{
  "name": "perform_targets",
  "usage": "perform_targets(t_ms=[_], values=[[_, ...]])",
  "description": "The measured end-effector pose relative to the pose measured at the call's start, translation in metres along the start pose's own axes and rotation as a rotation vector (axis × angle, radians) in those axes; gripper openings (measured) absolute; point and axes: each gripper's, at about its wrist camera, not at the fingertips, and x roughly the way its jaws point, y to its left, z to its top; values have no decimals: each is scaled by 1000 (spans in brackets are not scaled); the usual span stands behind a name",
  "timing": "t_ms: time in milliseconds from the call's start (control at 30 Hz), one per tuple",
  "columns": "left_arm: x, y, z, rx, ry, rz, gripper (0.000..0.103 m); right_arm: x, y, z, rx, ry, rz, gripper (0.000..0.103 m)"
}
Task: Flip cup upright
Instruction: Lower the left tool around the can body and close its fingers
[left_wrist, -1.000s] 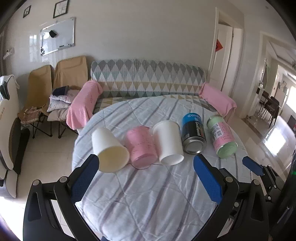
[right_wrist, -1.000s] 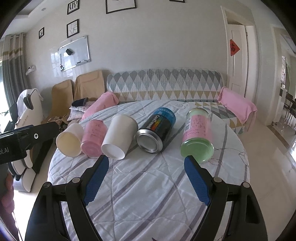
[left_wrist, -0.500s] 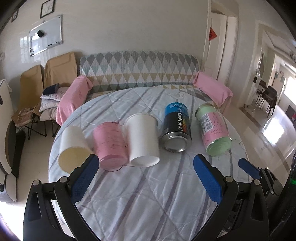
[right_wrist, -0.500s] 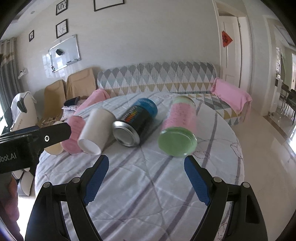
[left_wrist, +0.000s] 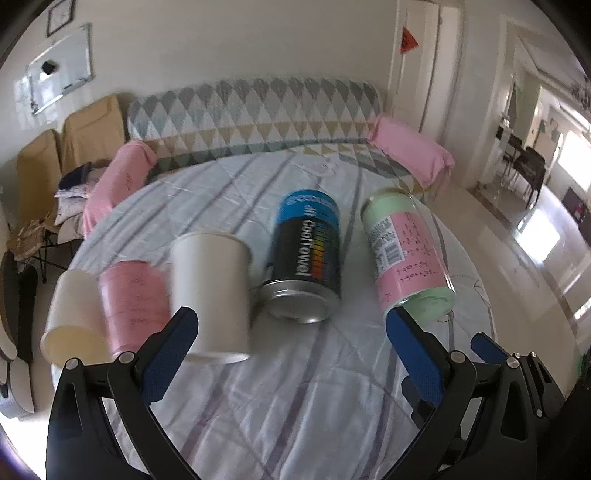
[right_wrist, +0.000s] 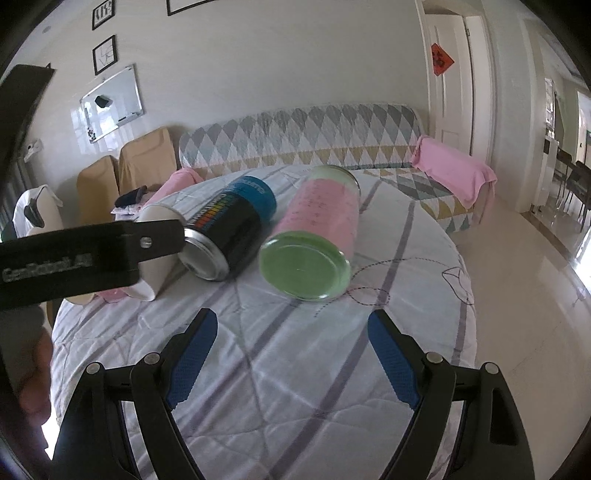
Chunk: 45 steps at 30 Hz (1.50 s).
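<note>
Before you, by material and finish:
- Desk (left_wrist: 295, 387): covered in quilted cloth, matt, pale with grey stripes, creased.
- White cup (left_wrist: 210, 295): looks like paper, matt, smooth.
- Cream cup (left_wrist: 70, 317): same matt paper look.
- Pink cup (left_wrist: 133, 302): matt, faintly printed.
- Can (left_wrist: 306, 258): metal, bare shiny base, glossy printed wrap.
- Green jar (right_wrist: 314, 243): clear glossy wall, paper label, smooth reflective base.
- Your fingers (right_wrist: 192, 358): blue textured pads on black matt plastic.
- Floor (right_wrist: 517, 258): glossy tile.
</note>
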Motion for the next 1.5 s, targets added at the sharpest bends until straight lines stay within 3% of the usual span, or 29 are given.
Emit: perform_targets(t_ms=[200,333,933,1133,1433,1500], values=[[22,-8,7,47,34,-16,103,9,-8,4,20,10,20,85],[32,-12,11,76,39,12,103,16,-5,4,9,20,36,85],[57,-11,23,51,67,-61,103,28,-3,2,15,36,63,85],[64,-5,23,28,75,-46,95,29,-3,3,16,32,63,85],[76,-10,20,67,100,4,95,32,-1,1,24,36,62,85],[75,-11,21,72,98,20,90,32,-2,2,23,39,64,85]])
